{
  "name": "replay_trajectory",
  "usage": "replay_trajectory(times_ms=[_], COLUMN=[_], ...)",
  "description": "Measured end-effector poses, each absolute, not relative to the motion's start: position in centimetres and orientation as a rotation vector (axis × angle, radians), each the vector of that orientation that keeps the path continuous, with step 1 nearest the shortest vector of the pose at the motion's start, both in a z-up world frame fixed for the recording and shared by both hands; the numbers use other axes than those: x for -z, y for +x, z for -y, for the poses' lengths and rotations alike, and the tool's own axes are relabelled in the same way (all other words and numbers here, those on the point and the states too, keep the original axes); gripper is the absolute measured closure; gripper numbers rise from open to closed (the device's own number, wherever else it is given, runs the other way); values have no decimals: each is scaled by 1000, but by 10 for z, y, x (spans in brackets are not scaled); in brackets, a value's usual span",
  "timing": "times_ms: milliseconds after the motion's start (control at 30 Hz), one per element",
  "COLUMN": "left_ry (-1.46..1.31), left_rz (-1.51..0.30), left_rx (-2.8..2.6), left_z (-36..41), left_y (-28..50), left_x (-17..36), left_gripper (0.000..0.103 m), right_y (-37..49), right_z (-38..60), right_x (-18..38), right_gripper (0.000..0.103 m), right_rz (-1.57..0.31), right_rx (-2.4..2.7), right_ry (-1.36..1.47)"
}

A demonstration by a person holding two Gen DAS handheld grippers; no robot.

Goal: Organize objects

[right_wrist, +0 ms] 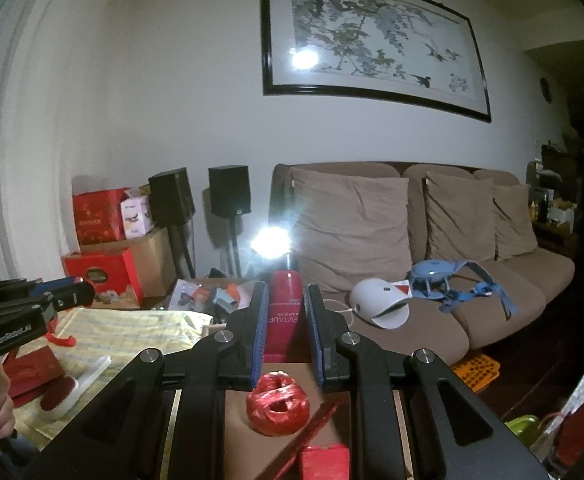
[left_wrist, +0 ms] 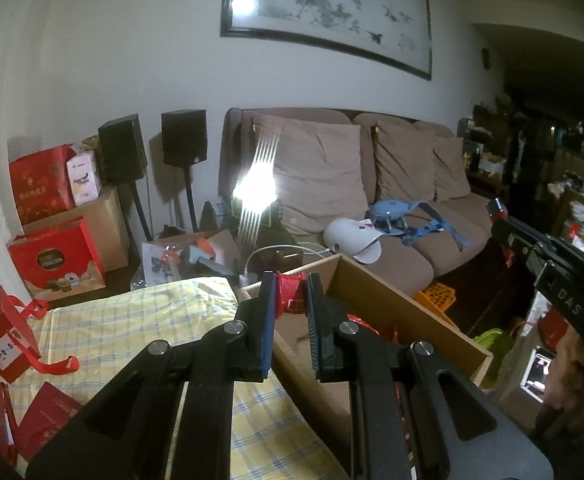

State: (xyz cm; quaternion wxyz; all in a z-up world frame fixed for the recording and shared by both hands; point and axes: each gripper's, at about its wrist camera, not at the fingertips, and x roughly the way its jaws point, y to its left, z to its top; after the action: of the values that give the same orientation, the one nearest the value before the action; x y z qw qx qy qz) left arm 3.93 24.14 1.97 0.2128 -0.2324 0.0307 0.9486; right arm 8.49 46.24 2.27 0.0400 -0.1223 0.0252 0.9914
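Red items fill both claws: left claw (left_wrist: pixel 290 294) clamps one packet (left_wrist: pixel 291 293), right claw (right_wrist: pixel 286 312) one bottle (right_wrist: pixel 285 312).

Before you, a cardboard box (left_wrist: pixel 376 292) sits right of the checked cloth (left_wrist: pixel 132 320); a ball of twine (right_wrist: pixel 278 404) lies in it. Behind stands the sofa (right_wrist: pixel 432 248), speakers (right_wrist: pixel 228 190) to its left.
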Motion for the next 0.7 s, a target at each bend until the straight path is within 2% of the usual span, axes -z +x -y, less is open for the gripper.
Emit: replay_trajectory(times_ms=[700], left_ry=[-571], left_rz=[-85], left_rx=[-2551], left_z=[-276], left_y=[53], left_x=[-35], left_gripper=[90], right_y=[91], right_z=[-491], right_x=[-20], right_gripper=[85], right_rz=[-105], right_rx=[-2965], right_ry=[-378])
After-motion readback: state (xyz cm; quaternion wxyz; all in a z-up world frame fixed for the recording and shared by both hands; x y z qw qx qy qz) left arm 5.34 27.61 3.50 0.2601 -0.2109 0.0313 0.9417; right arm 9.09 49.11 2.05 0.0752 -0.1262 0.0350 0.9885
